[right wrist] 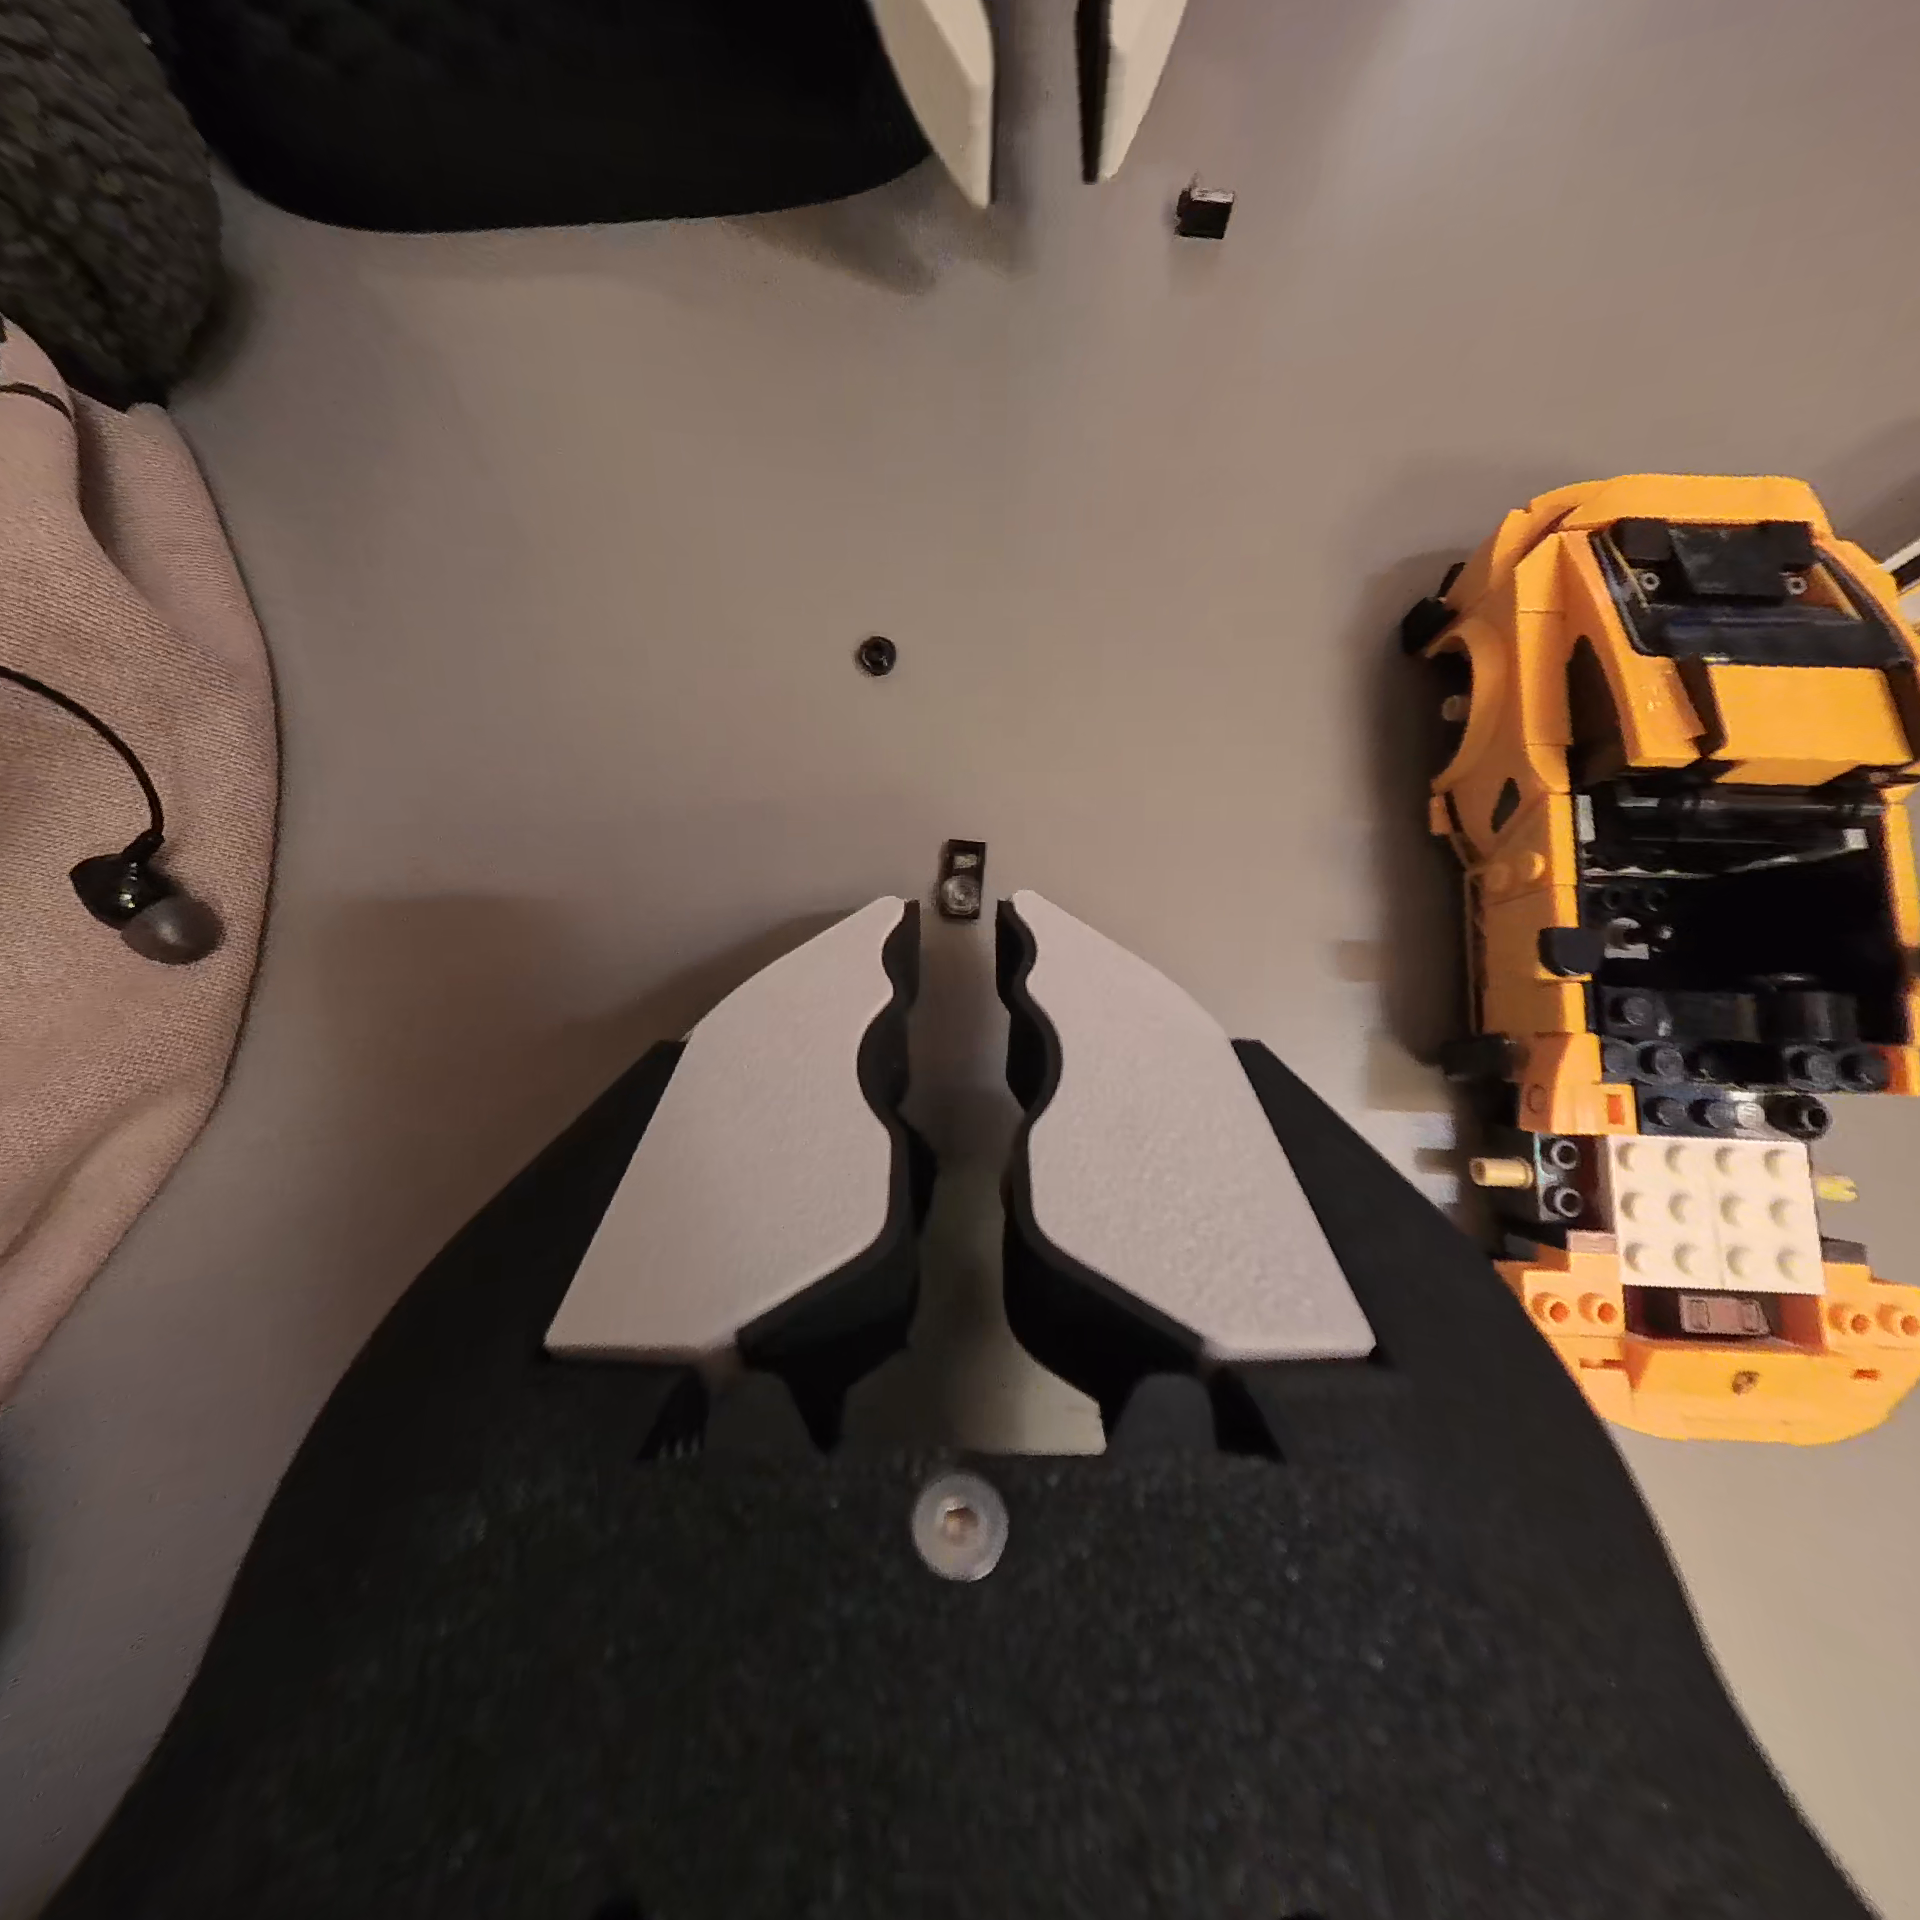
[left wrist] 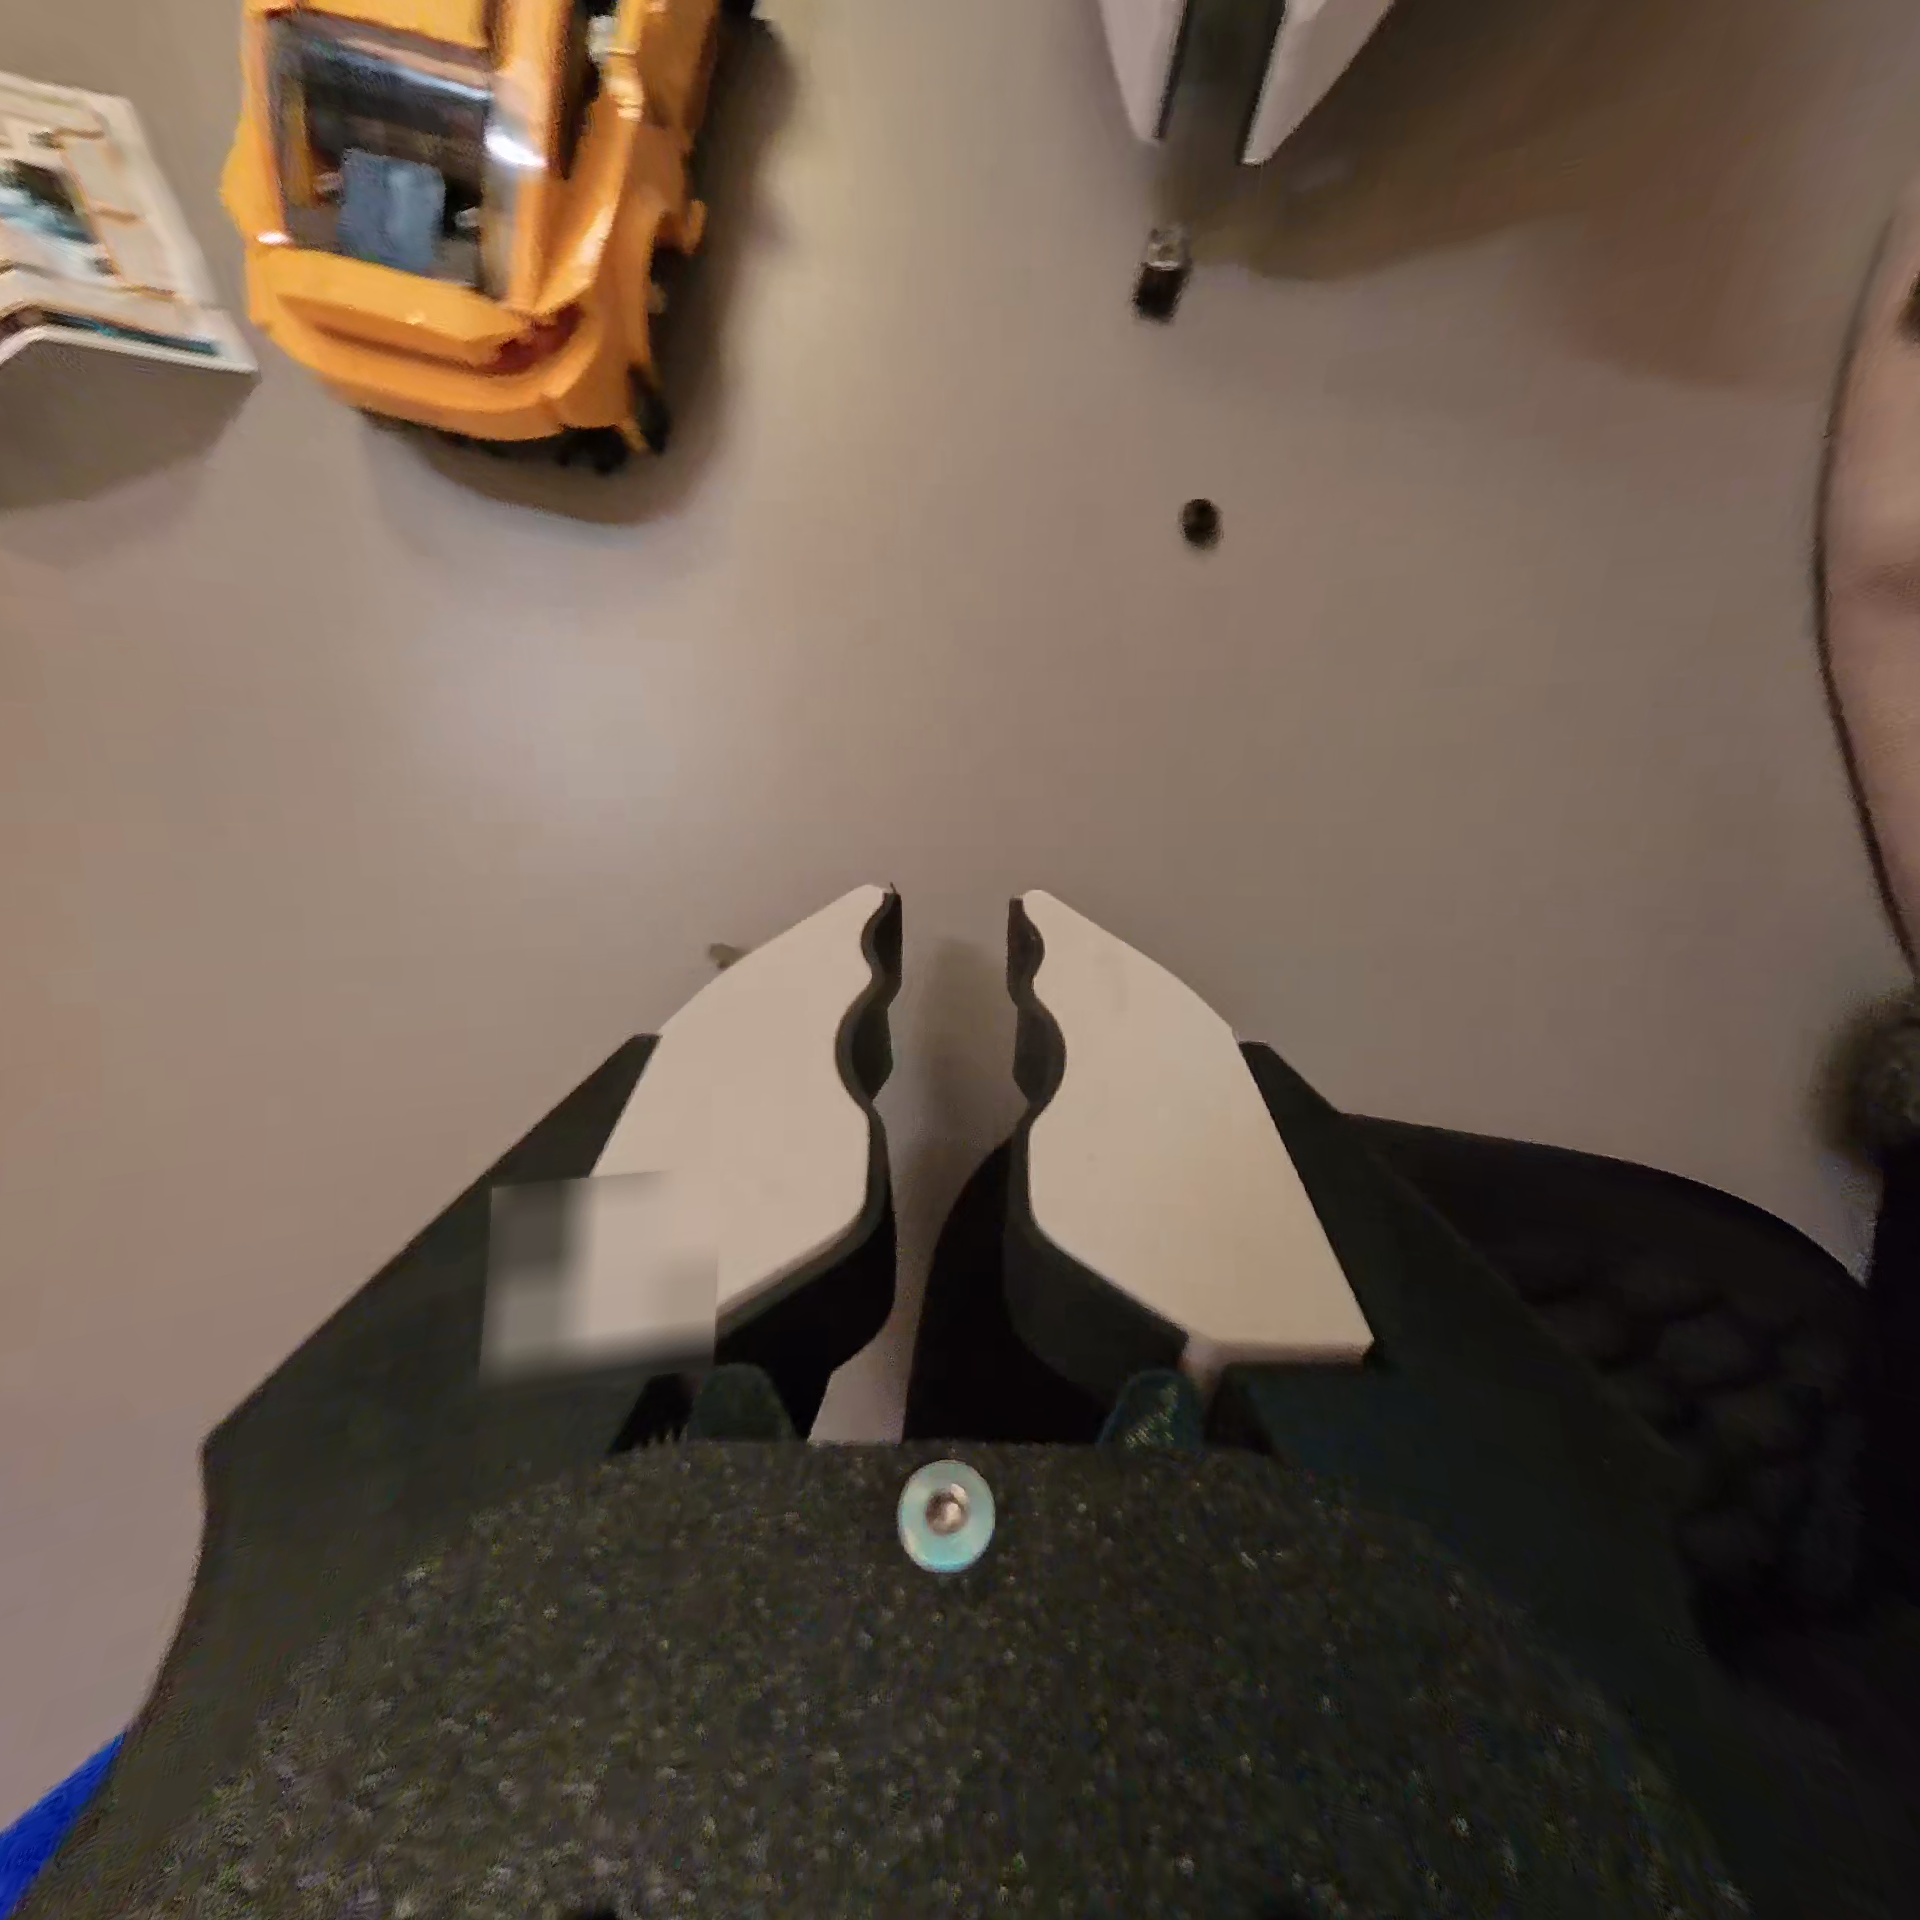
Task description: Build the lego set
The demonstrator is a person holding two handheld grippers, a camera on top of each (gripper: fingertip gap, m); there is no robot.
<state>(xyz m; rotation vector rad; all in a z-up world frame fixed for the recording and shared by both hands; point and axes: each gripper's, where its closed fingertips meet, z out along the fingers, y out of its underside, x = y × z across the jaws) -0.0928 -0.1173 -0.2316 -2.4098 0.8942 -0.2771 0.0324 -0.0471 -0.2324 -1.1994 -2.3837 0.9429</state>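
A part-built orange lego car (right wrist: 1683,935) lies on the grey table (right wrist: 623,520), to the right of my right gripper; it also shows top left in the left wrist view (left wrist: 457,208). My right gripper (right wrist: 958,904) is open, and a small black piece with a clear stud (right wrist: 962,881) lies on the table right at its fingertips, partly between them. The same piece shows in the left wrist view (left wrist: 1162,268). A small black round piece (right wrist: 878,655) (left wrist: 1200,520) lies between the two grippers. My left gripper (left wrist: 954,904) is open and empty over bare table.
A small black brick (right wrist: 1205,213) lies beside the left gripper's tips. An instruction booklet (left wrist: 83,229) lies left of the car. A person's beige garment with a black earphone (right wrist: 145,904) and dark clothing (right wrist: 520,104) border the table. One gripper's finger ends stand about 15 cm off the other's. The small black round piece (left wrist: 1200,520) is about 6 cm from my right fingertips. The right camera catches it too, in the right wrist view (right wrist: 892,657).
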